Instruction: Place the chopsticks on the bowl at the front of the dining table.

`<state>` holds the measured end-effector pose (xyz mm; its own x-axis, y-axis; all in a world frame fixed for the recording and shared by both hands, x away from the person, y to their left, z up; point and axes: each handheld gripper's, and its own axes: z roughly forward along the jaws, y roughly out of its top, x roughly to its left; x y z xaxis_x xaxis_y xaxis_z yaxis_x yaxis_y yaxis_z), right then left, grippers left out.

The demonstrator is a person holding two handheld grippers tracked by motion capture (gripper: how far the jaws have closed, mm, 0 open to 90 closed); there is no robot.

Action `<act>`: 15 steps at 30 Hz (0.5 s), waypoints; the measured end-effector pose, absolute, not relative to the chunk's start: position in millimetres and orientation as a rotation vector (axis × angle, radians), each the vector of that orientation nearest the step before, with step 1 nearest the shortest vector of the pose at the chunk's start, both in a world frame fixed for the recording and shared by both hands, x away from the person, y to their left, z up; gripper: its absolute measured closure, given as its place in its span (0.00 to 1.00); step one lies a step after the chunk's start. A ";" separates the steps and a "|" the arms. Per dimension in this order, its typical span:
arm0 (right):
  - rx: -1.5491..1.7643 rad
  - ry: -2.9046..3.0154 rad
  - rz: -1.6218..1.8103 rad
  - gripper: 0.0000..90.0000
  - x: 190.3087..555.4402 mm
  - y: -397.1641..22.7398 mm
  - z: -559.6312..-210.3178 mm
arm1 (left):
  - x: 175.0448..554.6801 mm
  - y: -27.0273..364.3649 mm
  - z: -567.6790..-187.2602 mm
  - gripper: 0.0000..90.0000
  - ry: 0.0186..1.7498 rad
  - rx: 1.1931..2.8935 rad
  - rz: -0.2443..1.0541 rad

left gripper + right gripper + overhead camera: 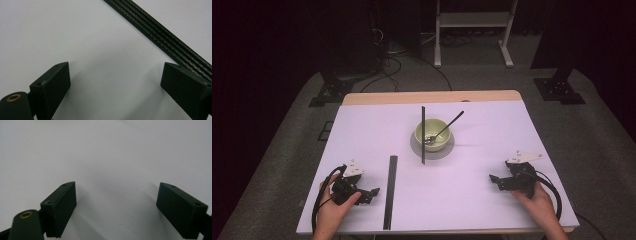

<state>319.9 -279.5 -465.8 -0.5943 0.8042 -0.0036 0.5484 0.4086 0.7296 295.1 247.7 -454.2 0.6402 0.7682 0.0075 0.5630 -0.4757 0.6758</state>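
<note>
The white desk (472,200) is carrying a long black strip (390,191) lying flat at the near left, just beside the left hand-held gripper (371,192). Both the left and the right hand-held gripper (494,178) are resting low with jaws gaping wide, gripping nothing. Farther back, a pale bowl (432,135) is sitting mid-desk with a fork (444,129) leaning in it.

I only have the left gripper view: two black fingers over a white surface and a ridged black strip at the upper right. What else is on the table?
Observer: A pale green bowl sits mid-table on a grey mat.
Operator: Anything in the bowl?
Observer: A dark-handled utensil leans in it, handle toward the far right.
Operator: Is my strip the only one?
Observer: No, a thinner black strip runs past the bowl's left side.
Operator: Where's the other gripper?
Observer: The right gripper rests near the table's right front, fingers apart, holding nothing.
</note>
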 end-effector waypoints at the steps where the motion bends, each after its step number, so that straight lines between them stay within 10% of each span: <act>1: 1.163 2.316 0.999 0.17 320.0 -279.6 -465.8 | 294.4 248.0 -455.0 0.09 1.025 2.210 0.418; 15: 1.163 2.313 0.998 0.17 319.8 -279.5 -465.8 | 288.1 251.5 -461.9 0.09 0.988 2.156 0.460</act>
